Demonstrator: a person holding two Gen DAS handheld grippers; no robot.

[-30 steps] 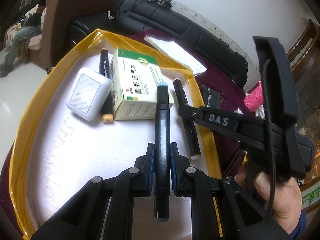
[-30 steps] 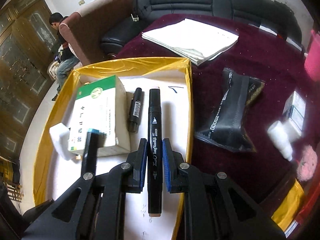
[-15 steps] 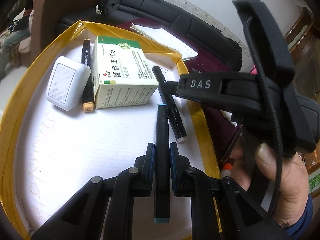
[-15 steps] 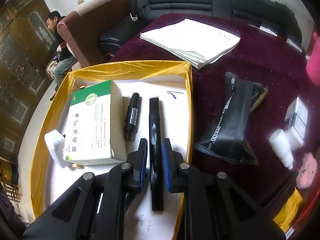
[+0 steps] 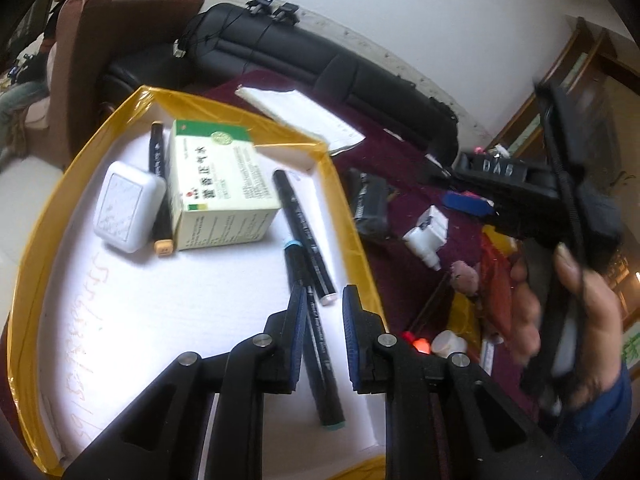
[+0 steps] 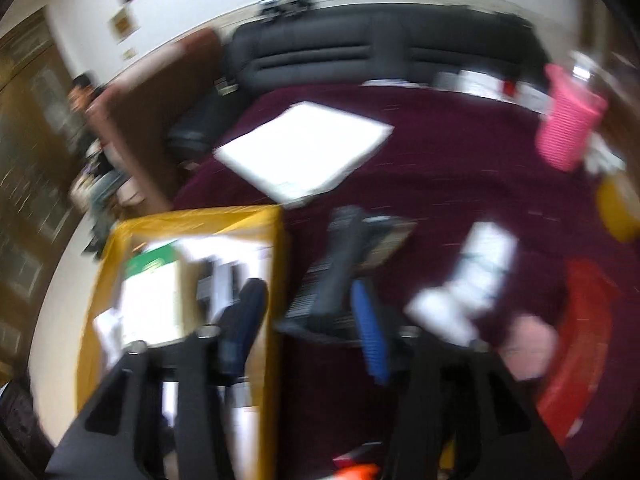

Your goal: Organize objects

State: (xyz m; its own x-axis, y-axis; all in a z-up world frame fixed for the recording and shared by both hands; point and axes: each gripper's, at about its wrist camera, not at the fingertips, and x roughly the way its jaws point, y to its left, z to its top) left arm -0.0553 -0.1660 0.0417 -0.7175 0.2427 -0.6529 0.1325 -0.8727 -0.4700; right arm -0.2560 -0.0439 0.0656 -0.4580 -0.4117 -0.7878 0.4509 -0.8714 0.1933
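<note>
1. Right wrist view is heavily motion-blurred; outlines only. The right gripper has its jaws spread wide with nothing between the blue pads. In the left wrist view its black body sits off the tray's right edge, held in a hand.
2. Left gripper: jaws parted, released. The teal-capped marker lies loose on the tray floor between the pads; the left pad looks to be just beside the barrel, but contact cannot be confirmed.
3. Carrier: yellow-rimmed tray with white floor, resting on a maroon tablecloth. Near edge of the tray is cut off by the gripper frame.
4. Count in tray, left wrist view: three markers, one box, one white case.
   - Teal-capped marker, near the right edge.
   - Black marker with pale tip, just beside it and closer to the right edge; touching or not, cannot tell.
   - Orange-capped marker, wedged between the white case and the green-and-white medicine box, toward the far left corner; its barrel is partly hidden by both.
5. Off tray, on the cloth: one paper stack beyond the far right corner, one black pouch near the right edge, one small white bottle. Further items beyond it are too blurred to identify.
6. Faint handwriting along the tray's left floor is unreadable.
</note>
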